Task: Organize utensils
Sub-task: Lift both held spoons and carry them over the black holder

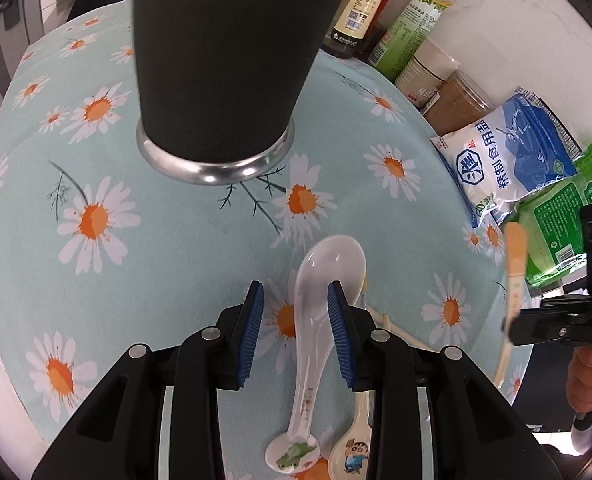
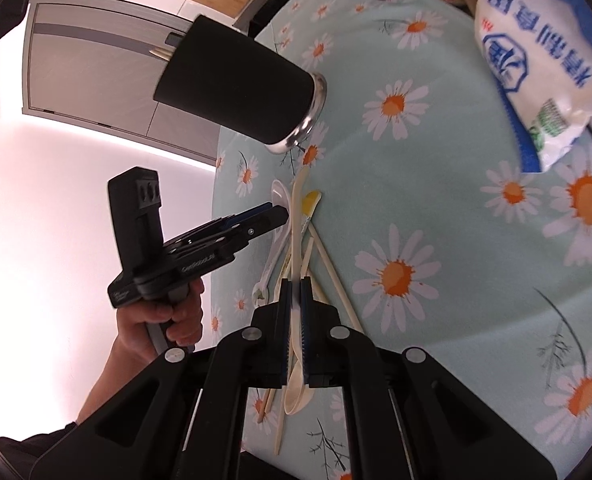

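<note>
A white ceramic soup spoon [image 1: 316, 320] lies on the daisy-print bench [image 1: 136, 280] between the left tongs' [image 1: 296, 300] parted pads, while the right tongs [image 2: 295, 312], clamped on a cream plastic spoon [image 2: 296, 360], should lift steadily toward the black cylindrical holder [image 2: 240, 88].

a black holder cup [image 1: 220, 64] with a silver base rim is stood upright at 12 o'clock on the daisy cloth. a white ceramic spoon [image 1: 316, 320] is laid at 6 o'clock of it, bowl up, bowl end toward the cup. a cream spoon [image 2: 296, 264] is seen raised, handle toward the cup. chopsticks [image 2: 336, 276] are scattered beside them.
</note>
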`<act>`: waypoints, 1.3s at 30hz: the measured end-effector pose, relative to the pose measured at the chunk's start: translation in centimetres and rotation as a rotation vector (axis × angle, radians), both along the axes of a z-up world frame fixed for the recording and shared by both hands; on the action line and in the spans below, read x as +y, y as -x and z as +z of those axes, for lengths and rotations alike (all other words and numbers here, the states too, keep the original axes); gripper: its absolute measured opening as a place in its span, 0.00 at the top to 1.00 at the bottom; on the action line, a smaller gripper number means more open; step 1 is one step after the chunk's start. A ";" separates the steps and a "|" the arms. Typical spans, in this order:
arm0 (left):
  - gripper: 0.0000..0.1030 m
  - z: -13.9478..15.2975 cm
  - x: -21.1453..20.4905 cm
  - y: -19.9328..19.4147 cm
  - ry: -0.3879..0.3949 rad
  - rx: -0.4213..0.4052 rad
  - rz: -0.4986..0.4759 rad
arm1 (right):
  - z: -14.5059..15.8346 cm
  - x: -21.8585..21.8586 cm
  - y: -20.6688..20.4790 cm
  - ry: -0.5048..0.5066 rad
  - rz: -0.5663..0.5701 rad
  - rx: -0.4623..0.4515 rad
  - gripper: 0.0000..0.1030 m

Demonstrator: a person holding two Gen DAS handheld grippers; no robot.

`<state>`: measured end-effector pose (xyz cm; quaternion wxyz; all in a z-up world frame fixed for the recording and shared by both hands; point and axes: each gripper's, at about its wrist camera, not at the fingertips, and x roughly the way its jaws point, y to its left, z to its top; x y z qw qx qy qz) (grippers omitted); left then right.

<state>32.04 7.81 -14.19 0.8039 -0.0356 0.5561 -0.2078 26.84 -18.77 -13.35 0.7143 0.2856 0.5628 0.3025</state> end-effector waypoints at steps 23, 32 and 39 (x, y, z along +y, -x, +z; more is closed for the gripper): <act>0.95 2.1 2.1 2.2 0.087 -0.133 0.010 | 1.6 0.3 2.8 0.110 -0.066 -0.006 0.95; 0.95 6.4 4.1 4.9 0.103 -0.255 0.116 | 3.3 2.0 1.6 0.116 0.007 -0.082 0.95; 0.95 9.5 4.1 6.7 0.096 -0.346 0.187 | 4.8 3.8 0.3 0.126 0.094 -0.153 0.95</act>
